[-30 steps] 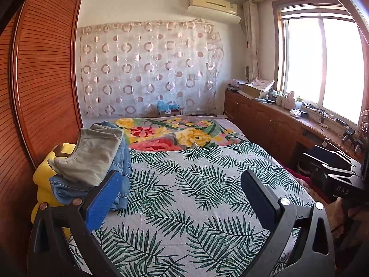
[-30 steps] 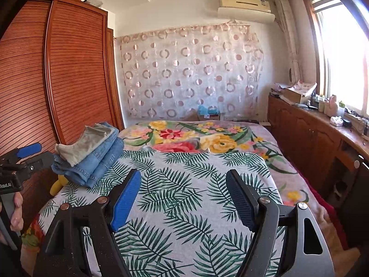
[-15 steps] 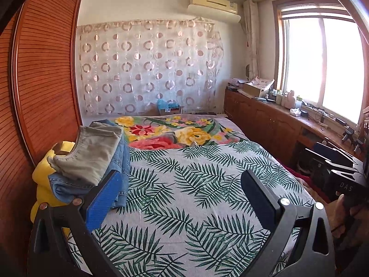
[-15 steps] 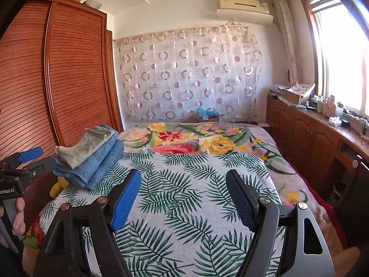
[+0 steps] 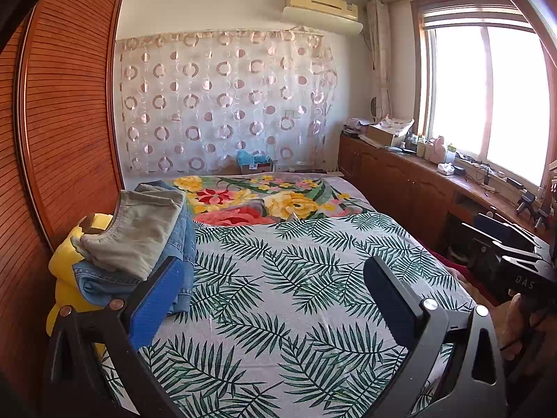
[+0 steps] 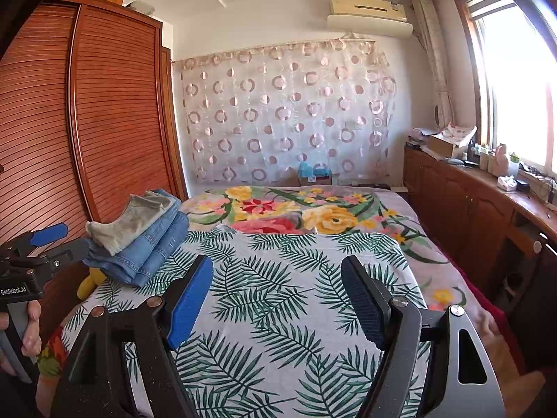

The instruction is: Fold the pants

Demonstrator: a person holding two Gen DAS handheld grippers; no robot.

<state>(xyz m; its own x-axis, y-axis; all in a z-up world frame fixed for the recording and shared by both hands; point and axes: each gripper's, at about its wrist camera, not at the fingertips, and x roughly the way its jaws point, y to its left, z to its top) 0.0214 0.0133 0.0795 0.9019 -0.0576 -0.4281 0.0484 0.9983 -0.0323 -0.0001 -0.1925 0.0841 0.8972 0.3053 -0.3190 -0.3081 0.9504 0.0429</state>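
Holding both tools above the near end of the bed, you have your right gripper (image 6: 276, 299) spread wide with nothing between its blue pads, and your left gripper (image 5: 269, 299) gapes just as wide and empty. Below both lies the palm-leaf sheet (image 5: 299, 278), flat and bare across the lower centre of each view. In the left wrist view the folded pants (image 5: 139, 240) sit at centre left, just behind the left gripper's left finger: a grey-green pair on top of blue denim, stacked at the bed's edge over a yellow plush toy (image 5: 64, 261) and beside the slatted wardrobe (image 5: 69, 122). Further back a floral blanket (image 5: 257, 202) covers the head of the bed. Your left hand (image 6: 28, 324) shows at the lower left of the right wrist view.
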